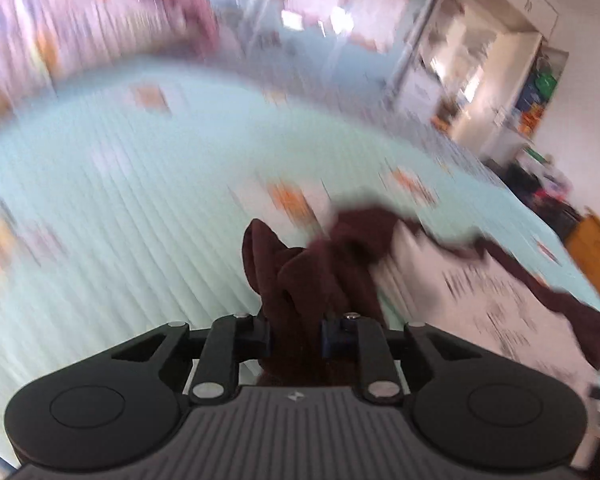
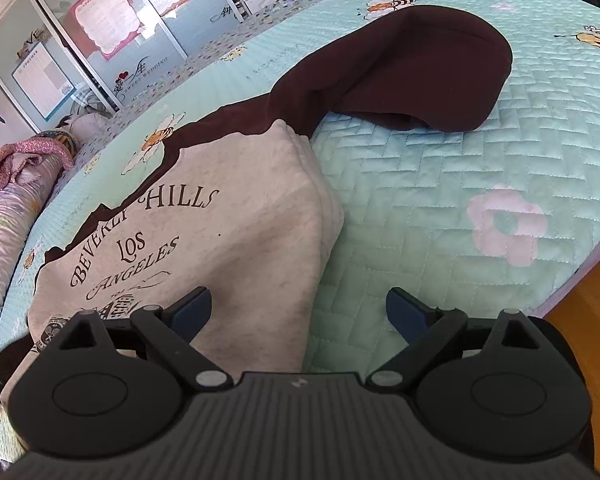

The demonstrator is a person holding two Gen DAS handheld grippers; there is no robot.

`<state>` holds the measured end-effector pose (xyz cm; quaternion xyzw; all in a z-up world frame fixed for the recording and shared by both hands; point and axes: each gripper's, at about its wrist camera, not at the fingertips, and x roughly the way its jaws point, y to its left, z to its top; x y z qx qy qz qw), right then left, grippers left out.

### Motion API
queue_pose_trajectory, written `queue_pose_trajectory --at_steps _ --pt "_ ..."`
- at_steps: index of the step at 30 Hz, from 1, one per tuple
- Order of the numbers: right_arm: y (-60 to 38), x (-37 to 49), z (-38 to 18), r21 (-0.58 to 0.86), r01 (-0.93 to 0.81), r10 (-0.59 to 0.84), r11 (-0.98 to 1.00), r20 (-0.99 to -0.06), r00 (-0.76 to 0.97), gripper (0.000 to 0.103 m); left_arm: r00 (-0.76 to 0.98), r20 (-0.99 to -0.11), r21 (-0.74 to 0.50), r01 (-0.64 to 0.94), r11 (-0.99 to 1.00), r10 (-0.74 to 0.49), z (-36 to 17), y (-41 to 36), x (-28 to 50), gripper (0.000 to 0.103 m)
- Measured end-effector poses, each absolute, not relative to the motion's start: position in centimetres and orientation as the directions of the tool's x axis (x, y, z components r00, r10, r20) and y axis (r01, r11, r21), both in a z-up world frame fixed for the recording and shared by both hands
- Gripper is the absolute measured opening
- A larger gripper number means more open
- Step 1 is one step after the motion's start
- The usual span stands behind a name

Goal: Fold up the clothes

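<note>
Left tongs [image 1: 296,338]: clamped on maroon sleeve [image 1: 300,276].
Right tongs [image 2: 299,314]: wide, empty.
Risk: sleeve could slip free, dragging the sweatshirt [image 2: 220,240] askew on the bed [image 2: 440,200].

The grey printed sweatshirt [image 2: 204,232] with dark maroon sleeves [image 2: 416,68] lay partly folded on the bed.
</note>
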<state>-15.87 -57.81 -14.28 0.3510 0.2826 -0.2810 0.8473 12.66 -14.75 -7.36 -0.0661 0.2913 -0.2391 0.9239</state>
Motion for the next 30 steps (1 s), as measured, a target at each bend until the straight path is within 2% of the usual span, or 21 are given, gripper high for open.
queue_pose_trajectory --at_steps 3,4,5,7,9,11,13,17,20,24,30 --pt "-57.7 -15.7 -14.3 0.429 0.678 -0.28 0.597 -0.68 0.678 0.094 0.84 -0.401 -0.202 0.308 0.93 -0.366 -2.4 -10.7 14.2 0.022" --pt "-57.7 -15.7 -14.3 0.428 0.678 -0.282 0.597 -0.68 0.677 0.094 0.854 -0.4 -0.191 0.278 0.941 -0.334 -1.3 -9.4 15.1 0.026" --pt "-57.6 -15.7 -14.3 0.428 0.679 -0.283 0.597 -0.679 0.677 0.094 0.853 -0.426 -0.178 0.249 0.952 -0.303 -1.0 -8.4 16.1 0.032" --pt "-57.6 -15.7 -14.4 0.43 0.68 -0.285 0.594 -0.678 0.678 0.094 0.843 -0.484 -0.146 0.188 0.971 -0.235 -0.7 -6.7 18.0 0.058" --pt "-57.7 -15.7 -14.4 0.432 0.681 -0.288 0.592 -0.675 0.679 0.094 0.797 -0.589 -0.099 0.092 0.991 -0.133 -3.0 -5.9 19.2 0.06" --pt "-57.7 -15.8 -14.4 0.437 0.678 -0.287 0.591 -0.672 0.683 0.094 0.73 -0.678 -0.108 0.016 0.994 -0.085 -5.7 -5.4 19.2 0.06" --pt "-57.7 -16.0 -14.4 0.442 0.677 -0.286 0.589 -0.669 0.686 0.094 0.682 -0.722 -0.175 -0.022 0.984 -0.113 -8.4 -5.0 17.7 0.06" --pt "-57.7 -15.8 -14.3 0.433 0.678 -0.285 0.595 -0.675 0.681 0.094 0.678 -0.707 -0.267 0.006 0.964 -0.2 -10.8 -6.8 13.3 0.06" --pt "-57.7 -15.9 -14.2 0.446 0.674 -0.293 0.589 -0.66 0.692 0.094 0.656 -0.697 -0.267 0.14 0.954 -0.291 -10.9 -9.9 11.5 0.06" --pt "-59.0 -17.9 -13.2 0.53 0.67 -0.371 0.52 -0.567 0.736 0.094 0.609 -0.677 -0.266 0.322 0.909 -0.414 -10.1 -14.5 10.1 0.061" --pt "-66.0 -23.2 -13.3 0.678 0.685 -0.502 0.268 -0.508 0.699 0.094 0.516 -0.682 -0.25 0.501 0.828 -0.518 -9.9 -19.7 8.0 0.061"
